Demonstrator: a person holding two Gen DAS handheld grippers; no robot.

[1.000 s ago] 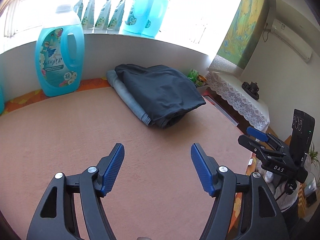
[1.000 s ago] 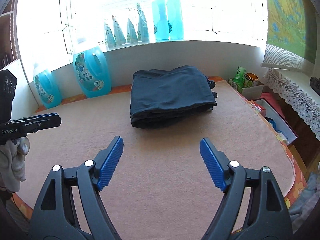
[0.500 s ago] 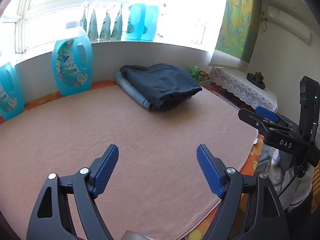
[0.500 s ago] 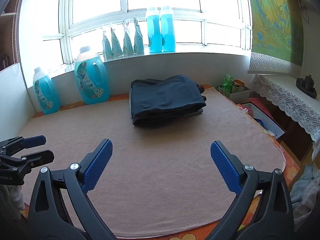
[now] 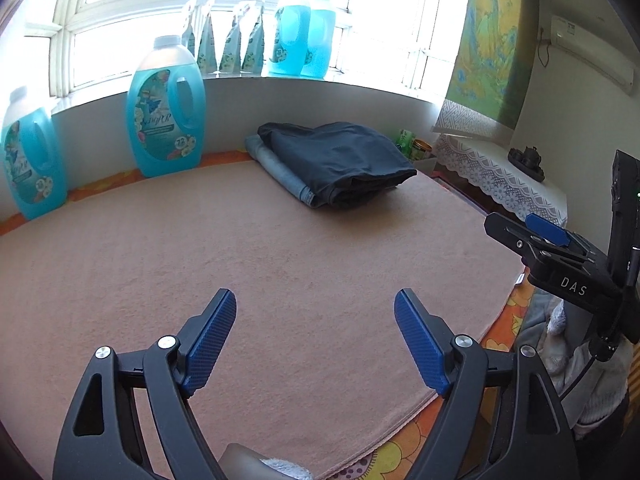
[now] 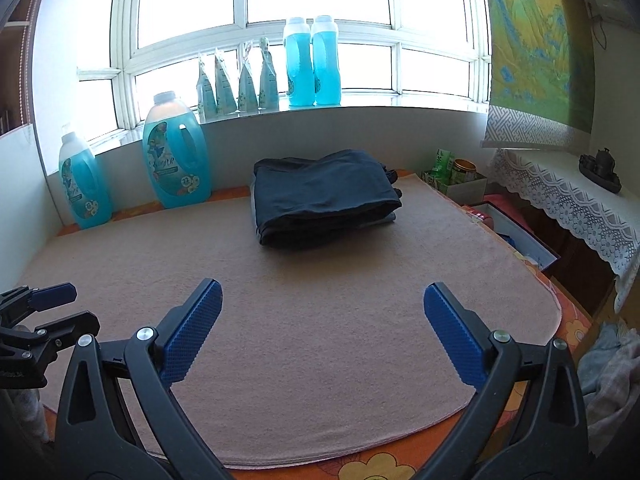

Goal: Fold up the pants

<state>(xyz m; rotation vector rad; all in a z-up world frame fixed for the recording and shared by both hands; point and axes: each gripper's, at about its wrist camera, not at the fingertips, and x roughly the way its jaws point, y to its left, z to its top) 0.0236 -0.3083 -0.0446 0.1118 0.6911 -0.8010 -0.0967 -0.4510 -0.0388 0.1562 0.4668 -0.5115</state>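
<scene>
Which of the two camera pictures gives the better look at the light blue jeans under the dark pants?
The left wrist view: the light blue jeans show along the stack's whole left side beneath the dark pants. In the right wrist view only slivers of them peek out under the dark pants.

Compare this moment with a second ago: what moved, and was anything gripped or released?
Both grippers drew back from the folded dark pants, which look smaller and farther off in both views. The left gripper and the right gripper spread wider and hold nothing. Nothing was gripped or released. The dark pants still lie on the folded jeans at the far side of the pink mat; the detergent bottles stayed put.
</scene>
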